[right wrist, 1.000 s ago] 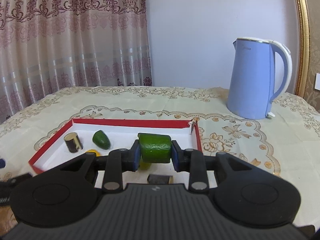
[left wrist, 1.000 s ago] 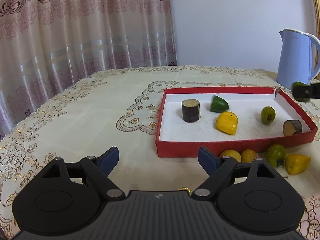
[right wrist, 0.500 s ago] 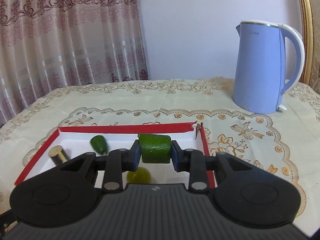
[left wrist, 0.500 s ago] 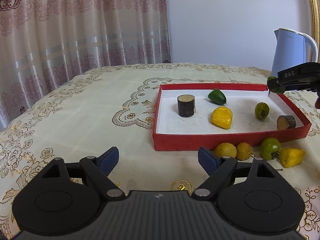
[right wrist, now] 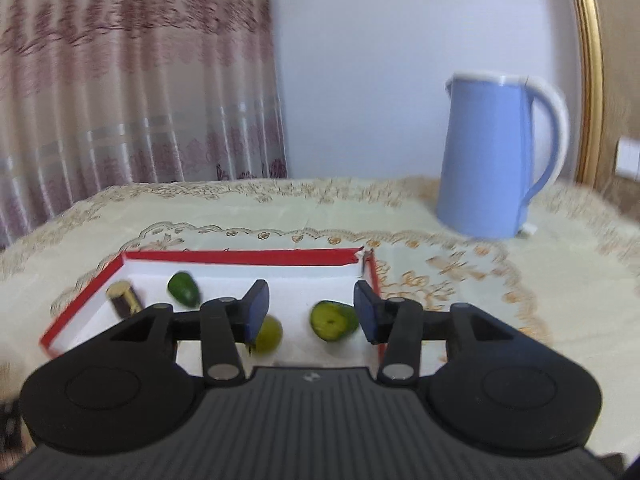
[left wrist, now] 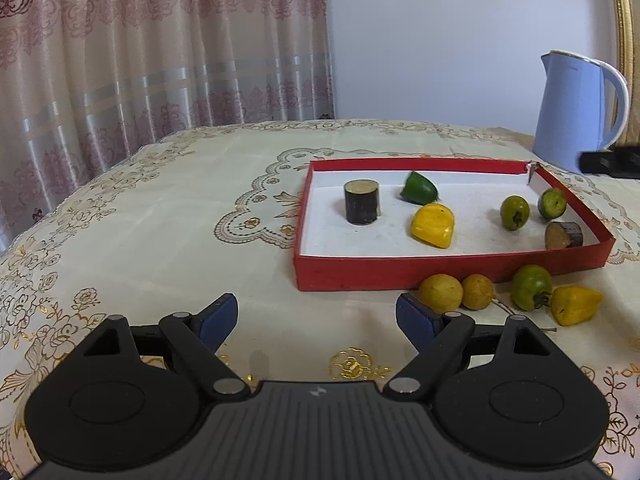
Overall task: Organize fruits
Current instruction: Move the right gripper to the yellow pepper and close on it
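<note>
A red box (left wrist: 440,268) with a white floor holds a dark cylinder (left wrist: 361,207), a green wedge (left wrist: 419,188), a yellow piece (left wrist: 433,226), a round green fruit (left wrist: 514,212), a cut green piece (left wrist: 552,204) and a dark slice (left wrist: 563,235). Two yellow-brown fruits (left wrist: 440,293), a green fruit (left wrist: 532,293) and a yellow piece (left wrist: 576,305) lie on the cloth in front of the box. My left gripper (left wrist: 316,318) is open and empty, short of the box. My right gripper (right wrist: 310,312) is open above the box (right wrist: 240,257); the cut green piece (right wrist: 334,320) lies below it.
A blue kettle (left wrist: 576,110) stands at the back right of the table, also in the right wrist view (right wrist: 496,156). A patterned tablecloth (left wrist: 160,216) covers the table. A curtain (left wrist: 140,48) hangs behind on the left.
My right gripper opened and let go of the cut green piece, which now lies in the box near its right wall. The left gripper stayed open and shifted its view slightly.
</note>
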{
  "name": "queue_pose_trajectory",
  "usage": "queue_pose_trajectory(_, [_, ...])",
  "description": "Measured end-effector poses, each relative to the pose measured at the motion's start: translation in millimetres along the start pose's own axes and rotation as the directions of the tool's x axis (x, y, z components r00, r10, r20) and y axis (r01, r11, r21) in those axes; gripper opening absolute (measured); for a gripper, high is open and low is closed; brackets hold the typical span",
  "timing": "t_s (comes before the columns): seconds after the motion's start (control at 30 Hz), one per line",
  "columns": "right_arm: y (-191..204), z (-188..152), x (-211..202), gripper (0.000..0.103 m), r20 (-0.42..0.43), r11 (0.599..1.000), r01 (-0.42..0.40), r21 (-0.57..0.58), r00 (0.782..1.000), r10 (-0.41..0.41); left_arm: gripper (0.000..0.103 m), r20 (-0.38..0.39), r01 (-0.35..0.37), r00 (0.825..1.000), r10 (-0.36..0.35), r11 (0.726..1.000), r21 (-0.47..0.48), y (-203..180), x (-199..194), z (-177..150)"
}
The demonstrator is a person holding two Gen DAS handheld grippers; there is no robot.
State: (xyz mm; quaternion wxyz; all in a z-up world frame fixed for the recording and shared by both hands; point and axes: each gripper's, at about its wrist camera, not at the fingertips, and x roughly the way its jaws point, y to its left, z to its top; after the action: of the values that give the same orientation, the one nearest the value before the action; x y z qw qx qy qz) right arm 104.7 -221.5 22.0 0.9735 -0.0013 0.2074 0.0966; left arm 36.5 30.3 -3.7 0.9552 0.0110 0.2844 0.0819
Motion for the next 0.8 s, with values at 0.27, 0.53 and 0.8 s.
queue_pose_trajectory(0.27, [17.9,-44.9,-35.3,0.070,-0.054,0.995,-0.060,-0.078,0.997,0.056,0.087,-0.010,0.009,1.000,-0.009,1.000,0.028,-12.9,-0.7,-4.1])
queue_pose_trajectory(0.53, [34.5,-58.6,-26.3,0.063,-0.119,0.993,-0.072,-0.098,0.991,0.060,0.087,-0.013,-0.004,1.000,0.004,0.999,0.040,-15.8,-0.1,-4.7])
queue_pose_trajectory(0.8, [46.0,-66.2,-15.8,0.055,-0.169,0.991,-0.070,-0.116,0.984,0.050,0.087,-0.016,0.005,1.000,-0.004,0.999,0.046,-17.2,-0.1,-6.3])
